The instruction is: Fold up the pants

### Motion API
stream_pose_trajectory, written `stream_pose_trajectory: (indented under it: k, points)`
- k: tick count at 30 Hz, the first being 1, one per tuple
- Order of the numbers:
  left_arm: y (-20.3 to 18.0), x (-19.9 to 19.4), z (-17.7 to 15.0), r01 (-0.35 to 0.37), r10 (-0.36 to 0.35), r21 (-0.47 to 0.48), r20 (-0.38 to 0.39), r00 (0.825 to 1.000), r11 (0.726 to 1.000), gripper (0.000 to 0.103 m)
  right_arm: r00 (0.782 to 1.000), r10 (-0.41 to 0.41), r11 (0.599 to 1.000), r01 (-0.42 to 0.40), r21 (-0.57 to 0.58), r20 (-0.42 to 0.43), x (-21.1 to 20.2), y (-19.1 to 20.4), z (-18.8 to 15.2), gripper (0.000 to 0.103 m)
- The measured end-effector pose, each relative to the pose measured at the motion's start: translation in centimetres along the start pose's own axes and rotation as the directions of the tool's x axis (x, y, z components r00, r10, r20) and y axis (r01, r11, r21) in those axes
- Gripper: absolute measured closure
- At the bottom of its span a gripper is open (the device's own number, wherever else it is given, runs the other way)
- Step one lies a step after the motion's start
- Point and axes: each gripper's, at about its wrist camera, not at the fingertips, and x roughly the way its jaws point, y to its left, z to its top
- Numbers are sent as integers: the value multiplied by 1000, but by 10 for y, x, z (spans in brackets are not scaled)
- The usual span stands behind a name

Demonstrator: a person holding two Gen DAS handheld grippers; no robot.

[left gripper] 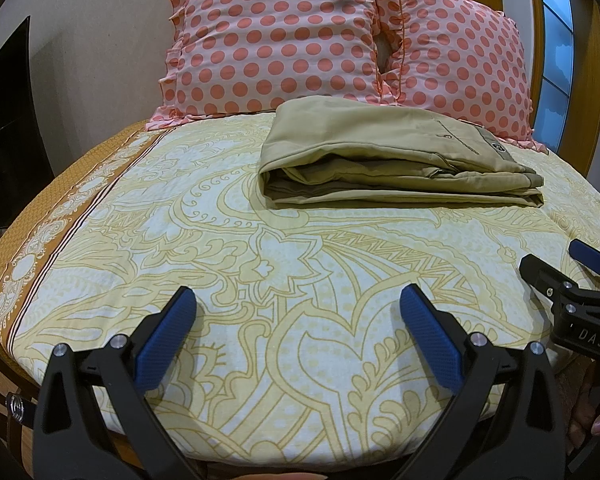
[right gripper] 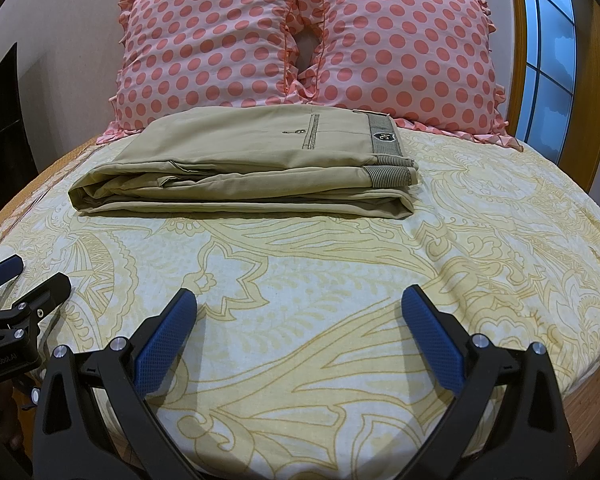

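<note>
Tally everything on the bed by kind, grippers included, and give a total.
Polka-dot pillows: 2
Folded khaki pants: 1
Grippers, both open and empty: 2, left gripper, right gripper
Total: 5

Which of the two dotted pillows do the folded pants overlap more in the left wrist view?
The left pillow: the khaki pants cover its lower edge; the right pillow sits mostly clear.

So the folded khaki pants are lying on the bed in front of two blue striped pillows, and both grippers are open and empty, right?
Nearly. The pillows are pink with coral polka dots, not blue striped, as the right wrist view shows. The rest holds: the folded pants lie on the bed, and the left gripper and right gripper are open and empty.
</note>
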Motion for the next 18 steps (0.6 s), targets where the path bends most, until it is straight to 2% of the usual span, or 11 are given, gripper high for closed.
stream_pose_trajectory:
  k: [18]
  points:
    - [0, 0, 0, 0, 0, 0, -1, 1000, 1000, 2, 1000, 0, 1000, 0, 0, 0, 0, 0, 0, 1]
